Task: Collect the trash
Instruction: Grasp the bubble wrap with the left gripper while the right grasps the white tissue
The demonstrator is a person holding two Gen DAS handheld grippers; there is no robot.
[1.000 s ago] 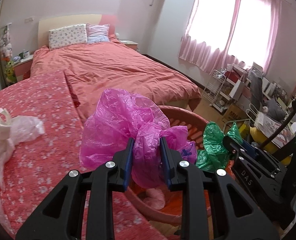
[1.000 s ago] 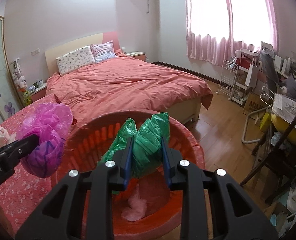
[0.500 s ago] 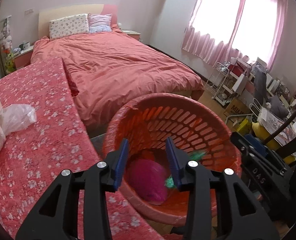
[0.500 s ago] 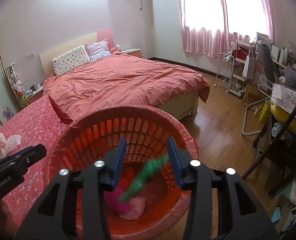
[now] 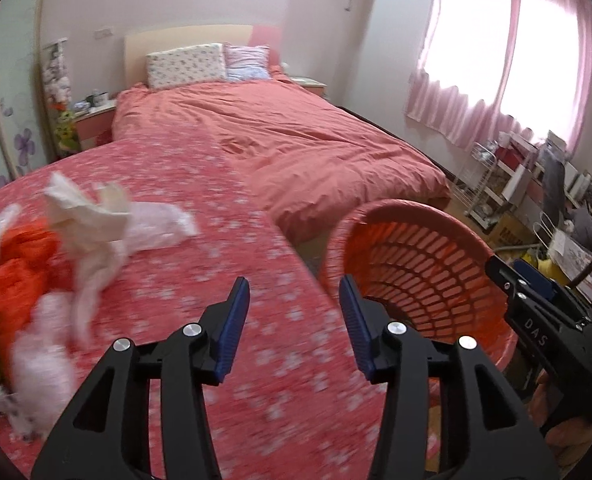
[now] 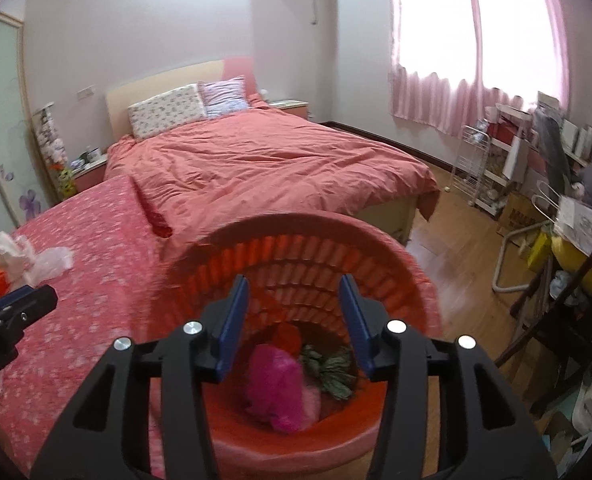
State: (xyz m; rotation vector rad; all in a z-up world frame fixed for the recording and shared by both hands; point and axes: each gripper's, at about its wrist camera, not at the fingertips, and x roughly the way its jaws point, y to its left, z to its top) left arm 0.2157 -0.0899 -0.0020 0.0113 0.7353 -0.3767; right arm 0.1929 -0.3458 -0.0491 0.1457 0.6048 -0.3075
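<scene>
An orange slatted basket (image 6: 412, 276) stands beside the flowered bed; it also shows in the left wrist view (image 5: 424, 264). Inside lie a magenta bag (image 6: 274, 386) and a green bag (image 6: 330, 370). My right gripper (image 6: 294, 322) is open and empty above the basket's mouth. My left gripper (image 5: 294, 322) is open and empty over the flowered bedspread (image 5: 184, 280), left of the basket. A white bag (image 5: 96, 220), an orange bag (image 5: 16, 268) and a pale pink bag (image 5: 42, 356) lie at the left on the bedspread.
A larger bed with a plain coral quilt (image 6: 264, 164) lies behind. Wood floor (image 6: 452, 240), a white wire rack (image 6: 476, 168) and a cluttered desk (image 6: 576, 216) are to the right. Pink curtains (image 6: 476, 48) cover the window.
Both grippers opened and dropped the magenta and green bags into the basket. The left gripper then swung left toward the trash on the bedspread.
</scene>
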